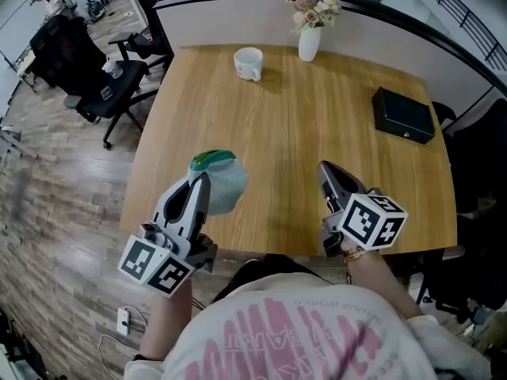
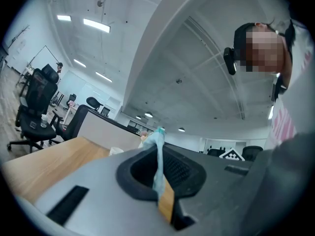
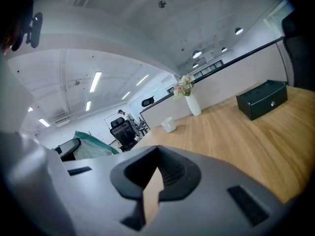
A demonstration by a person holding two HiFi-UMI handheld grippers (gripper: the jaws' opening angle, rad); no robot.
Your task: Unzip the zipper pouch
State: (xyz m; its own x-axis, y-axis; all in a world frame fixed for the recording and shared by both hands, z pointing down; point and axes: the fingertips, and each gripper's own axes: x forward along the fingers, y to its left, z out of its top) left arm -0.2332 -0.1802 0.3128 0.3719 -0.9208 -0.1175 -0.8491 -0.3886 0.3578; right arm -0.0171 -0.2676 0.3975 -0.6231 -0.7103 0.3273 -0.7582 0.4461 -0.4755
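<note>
The left gripper (image 1: 201,179) clamped the limp, light pouch (image 1: 226,184) by its edge; the right gripper (image 1: 326,169), closed empty, should pinch the zipper tab.

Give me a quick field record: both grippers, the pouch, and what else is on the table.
left gripper: fingers shut on a thin fold of the pouch
right gripper: fingers shut, nothing between them, apart from the pouch
pouch: pale teal, green zipper edge at its far end; cannot tell whether it is unzipped
table: wooden
other items: white mug, vase of flowers and black box, all farther back
</note>
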